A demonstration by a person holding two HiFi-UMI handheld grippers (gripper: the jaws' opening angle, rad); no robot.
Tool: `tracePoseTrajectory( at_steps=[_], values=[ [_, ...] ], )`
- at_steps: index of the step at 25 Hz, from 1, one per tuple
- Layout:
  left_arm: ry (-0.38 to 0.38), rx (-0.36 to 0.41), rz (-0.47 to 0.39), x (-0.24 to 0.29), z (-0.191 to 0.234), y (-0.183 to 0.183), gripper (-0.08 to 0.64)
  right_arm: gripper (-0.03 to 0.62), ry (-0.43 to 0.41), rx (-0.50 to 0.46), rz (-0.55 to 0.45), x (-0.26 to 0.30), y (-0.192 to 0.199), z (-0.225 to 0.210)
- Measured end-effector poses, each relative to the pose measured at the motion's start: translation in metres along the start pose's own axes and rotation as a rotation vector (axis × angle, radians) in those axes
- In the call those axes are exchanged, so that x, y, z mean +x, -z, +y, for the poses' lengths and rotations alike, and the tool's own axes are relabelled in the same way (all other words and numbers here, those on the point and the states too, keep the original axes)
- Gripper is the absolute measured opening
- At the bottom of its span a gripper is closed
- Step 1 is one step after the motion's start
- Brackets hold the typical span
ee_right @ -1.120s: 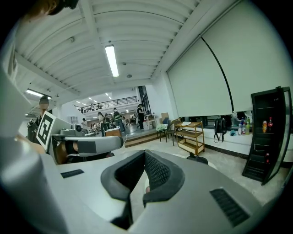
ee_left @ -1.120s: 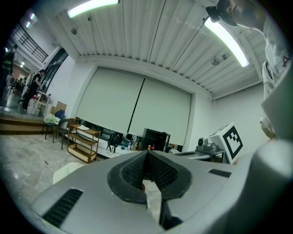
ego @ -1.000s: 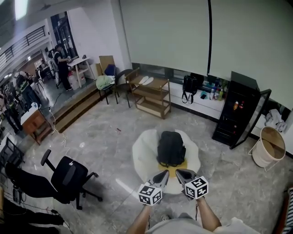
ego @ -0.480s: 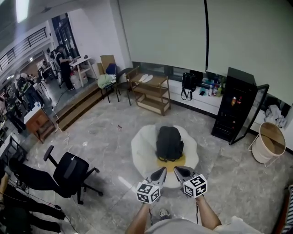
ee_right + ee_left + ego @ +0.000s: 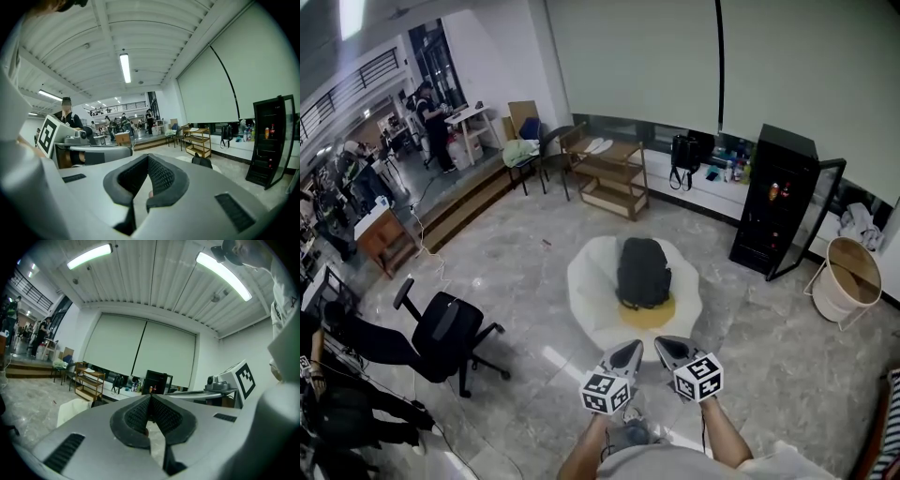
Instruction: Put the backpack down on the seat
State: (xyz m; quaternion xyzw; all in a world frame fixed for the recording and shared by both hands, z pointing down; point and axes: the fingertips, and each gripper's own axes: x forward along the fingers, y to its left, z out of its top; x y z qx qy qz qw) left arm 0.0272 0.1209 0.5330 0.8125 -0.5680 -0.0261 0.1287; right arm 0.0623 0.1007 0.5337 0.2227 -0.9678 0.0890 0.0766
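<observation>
A black backpack [image 5: 643,272] lies on the white, petal-shaped round seat [image 5: 587,292], partly over its yellow centre [image 5: 651,312]. Both grippers hang in the air short of the seat, apart from the backpack. My left gripper [image 5: 627,354] is shut and holds nothing. My right gripper [image 5: 669,349] beside it is also shut and empty. In the left gripper view the jaws [image 5: 150,400] meet at the tip, with the seat [image 5: 70,409] and backpack [image 5: 97,403] low on the left. In the right gripper view the closed jaws [image 5: 148,160] point past the backpack [image 5: 201,161].
A black office chair [image 5: 441,330] stands on the stone floor at the left. Behind the seat are a wooden shelf [image 5: 609,183], a black cabinet [image 5: 773,202] with its door open and a round wooden basket [image 5: 846,281]. People [image 5: 431,111] work at the far left.
The view has drawn back: seat and backpack sit slightly farther off and higher in the picture. Both grippers stay shut, side by side, clear of the backpack.
</observation>
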Motion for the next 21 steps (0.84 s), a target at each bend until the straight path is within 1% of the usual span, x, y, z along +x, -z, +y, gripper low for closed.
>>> tracePoseTrajectory(
  at_steps=[7, 14, 21],
  values=[
    [-0.008, 0.003, -0.003, -0.021, -0.034, 0.006, 0.031, 0.026, -0.005, 0.008, 0.001, -0.036, 0.007, 0.016],
    [0.000, 0.012, -0.011, -0.037, -0.052, 0.011, 0.031, 0.027, -0.006, -0.005, -0.005, -0.055, 0.015, 0.035],
    [0.007, 0.024, -0.012, -0.049, -0.062, 0.011, 0.031, 0.026, -0.004, -0.018, -0.023, -0.064, 0.009, 0.046]
  ],
)
